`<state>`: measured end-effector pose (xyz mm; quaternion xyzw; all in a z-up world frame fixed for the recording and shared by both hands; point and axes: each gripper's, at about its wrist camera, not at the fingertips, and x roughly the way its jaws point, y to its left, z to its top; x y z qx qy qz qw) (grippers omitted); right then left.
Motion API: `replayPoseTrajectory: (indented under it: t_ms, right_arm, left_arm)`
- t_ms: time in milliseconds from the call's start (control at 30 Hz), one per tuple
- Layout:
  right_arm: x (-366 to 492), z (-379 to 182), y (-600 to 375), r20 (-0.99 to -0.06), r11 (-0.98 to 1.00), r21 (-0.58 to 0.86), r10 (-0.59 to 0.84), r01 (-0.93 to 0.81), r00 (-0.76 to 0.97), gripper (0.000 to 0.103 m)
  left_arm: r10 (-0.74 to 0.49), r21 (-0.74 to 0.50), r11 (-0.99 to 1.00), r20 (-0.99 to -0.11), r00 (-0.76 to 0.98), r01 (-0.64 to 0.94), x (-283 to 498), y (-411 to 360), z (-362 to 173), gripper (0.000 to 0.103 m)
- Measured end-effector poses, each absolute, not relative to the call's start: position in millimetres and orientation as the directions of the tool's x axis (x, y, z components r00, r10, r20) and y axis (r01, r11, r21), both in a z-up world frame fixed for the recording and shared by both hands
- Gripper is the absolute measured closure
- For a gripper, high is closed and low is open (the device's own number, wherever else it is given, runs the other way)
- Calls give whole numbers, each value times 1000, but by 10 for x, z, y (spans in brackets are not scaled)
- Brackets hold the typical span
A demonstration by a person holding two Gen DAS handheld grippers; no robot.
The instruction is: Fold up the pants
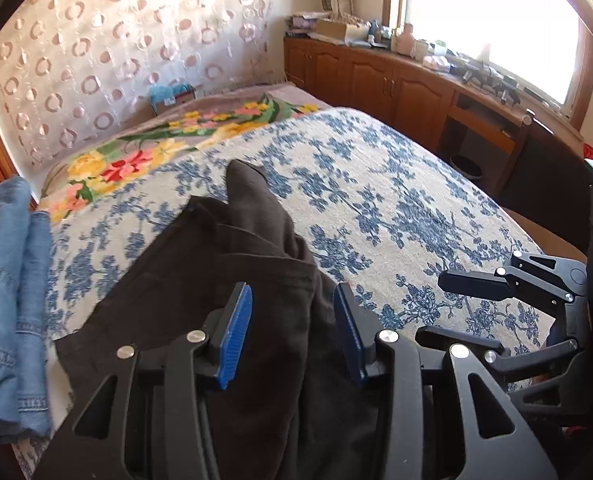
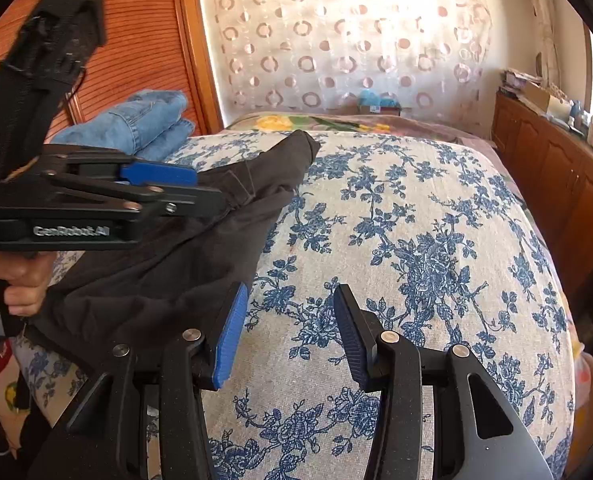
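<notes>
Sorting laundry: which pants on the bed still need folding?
The dark brown pants, lying crumpled under the left hand-held gripper; the blue jeans are already folded.

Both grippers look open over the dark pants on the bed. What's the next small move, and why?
Probably lower the left gripper and close it on the bunched ridge of the dark pants between its open fingers; the right gripper hangs open over bare bedspread, holding nothing.

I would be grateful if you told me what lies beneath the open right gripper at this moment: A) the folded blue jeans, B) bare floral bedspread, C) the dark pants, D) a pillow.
B: in the right wrist view the right gripper has its jaws apart over the blue-flowered bedspread, with the dark pants off to its left.
</notes>
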<state>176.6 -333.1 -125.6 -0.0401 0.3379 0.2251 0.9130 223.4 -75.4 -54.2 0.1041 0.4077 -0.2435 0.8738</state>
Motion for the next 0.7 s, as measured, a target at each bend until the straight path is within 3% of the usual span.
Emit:
replayPoseTrajectory:
  t_ms: [133,167,233,300,367,700]
  right_arm:
    - [1762,-1262,-3338,-632,899,87,383,-430,674,58]
    - [1754,-1262,-3334,-629,899,84,382,-430,677,58]
    - [1746,-1264,-3332,-625,899,79,381,-431,681,58]
    - [1737,-1264,-3323,-622,899,75,381,-432,684,58]
    - [1736,-1265,-3328,-622,899,74,381,-432,685,58]
    - [1713,-1261,-3302,-621,900,53,368,-432,691,58]
  left_arm:
    - [-286,23,871,-789,544,492,2310,-817,-664,65]
    - [-287,20,873,-787,547,487,2316,-808,-670,72]
    - [-305,-3,875,-779,547,483,2303,-757,-651,76]
    - [-320,-19,875,-772,549,484,2293,-697,-622,89]
    - [-321,-19,878,-765,559,479,2281,-633,-589,93]
    - [-326,-39,892,-747,579,451,2297,-425,-503,96]
